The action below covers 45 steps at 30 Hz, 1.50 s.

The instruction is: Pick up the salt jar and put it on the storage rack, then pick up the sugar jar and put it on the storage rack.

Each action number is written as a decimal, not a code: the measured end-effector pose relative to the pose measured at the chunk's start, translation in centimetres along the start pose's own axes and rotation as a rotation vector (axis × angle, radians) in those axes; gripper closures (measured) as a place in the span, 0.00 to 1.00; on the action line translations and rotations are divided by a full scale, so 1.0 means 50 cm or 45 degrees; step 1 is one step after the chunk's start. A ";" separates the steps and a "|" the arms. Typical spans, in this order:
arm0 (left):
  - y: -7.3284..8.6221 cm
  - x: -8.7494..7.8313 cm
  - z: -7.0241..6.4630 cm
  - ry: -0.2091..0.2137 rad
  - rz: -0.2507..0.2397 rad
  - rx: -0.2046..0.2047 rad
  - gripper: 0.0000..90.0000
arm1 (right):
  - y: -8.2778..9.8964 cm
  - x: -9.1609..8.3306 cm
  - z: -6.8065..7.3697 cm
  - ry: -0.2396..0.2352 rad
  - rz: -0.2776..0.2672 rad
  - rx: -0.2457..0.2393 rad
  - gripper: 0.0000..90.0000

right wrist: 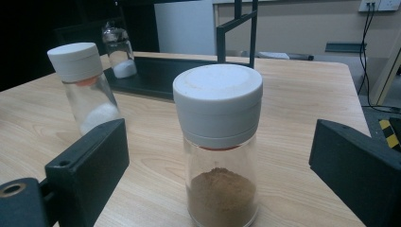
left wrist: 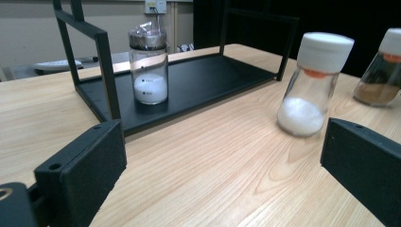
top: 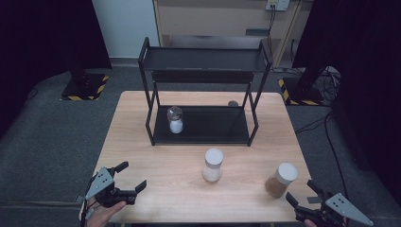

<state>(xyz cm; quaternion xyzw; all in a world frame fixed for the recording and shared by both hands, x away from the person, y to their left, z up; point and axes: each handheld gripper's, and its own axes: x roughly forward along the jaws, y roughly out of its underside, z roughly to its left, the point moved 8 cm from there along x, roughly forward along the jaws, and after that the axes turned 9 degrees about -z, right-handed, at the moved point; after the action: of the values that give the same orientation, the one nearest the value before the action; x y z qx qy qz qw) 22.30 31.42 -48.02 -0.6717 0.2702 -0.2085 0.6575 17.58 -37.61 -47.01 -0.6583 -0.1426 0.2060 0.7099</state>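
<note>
A black two-tier rack stands at the back of the wooden table. On its lower shelf, at the left, is a glass jar of white powder with a clear lid. In front of the rack stands a white-capped jar of white powder. A white-capped jar of brown powder stands near the front right. My left gripper is open at the front left corner, empty. My right gripper is open just behind the brown jar, jaws on either side of it, apart from it.
The rack's upper shelf is bare. A small dark round thing lies on the table behind the rack. Black stand bases with yellow stripes sit on the floor beyond, with cables at the right.
</note>
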 end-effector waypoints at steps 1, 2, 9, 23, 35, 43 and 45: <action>0.003 0.000 0.000 -0.001 0.001 0.001 0.00 | 0.000 0.000 0.000 0.000 0.000 0.001 0.07; 0.005 -0.001 0.001 -0.001 0.001 0.004 0.00 | 0.000 0.000 0.000 0.000 0.000 0.002 0.07; 0.017 -0.004 0.001 -0.004 0.004 0.033 0.00 | 0.001 0.001 -0.001 -0.002 0.001 0.001 0.07; 0.023 -0.006 0.001 -0.002 0.033 0.067 0.00 | 0.001 0.002 -0.001 -0.008 0.001 -0.002 0.07; 0.024 -0.008 0.001 0.004 0.025 0.064 0.00 | -0.003 -0.001 0.002 -0.023 -0.016 -0.004 0.06; 0.024 -0.008 0.001 0.005 0.027 0.062 0.00 | -0.017 -0.004 0.008 -0.047 -0.050 0.021 0.05; 0.024 -0.008 0.001 0.005 0.025 0.060 0.00 | -0.024 -0.004 0.012 -0.058 -0.046 0.015 0.05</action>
<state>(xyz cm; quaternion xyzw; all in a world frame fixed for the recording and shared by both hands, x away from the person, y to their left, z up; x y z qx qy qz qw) 21.92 31.74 -49.19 -0.6528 0.2732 -0.2097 0.6747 17.24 -37.25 -45.73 -0.6465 -0.1691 0.2090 0.7140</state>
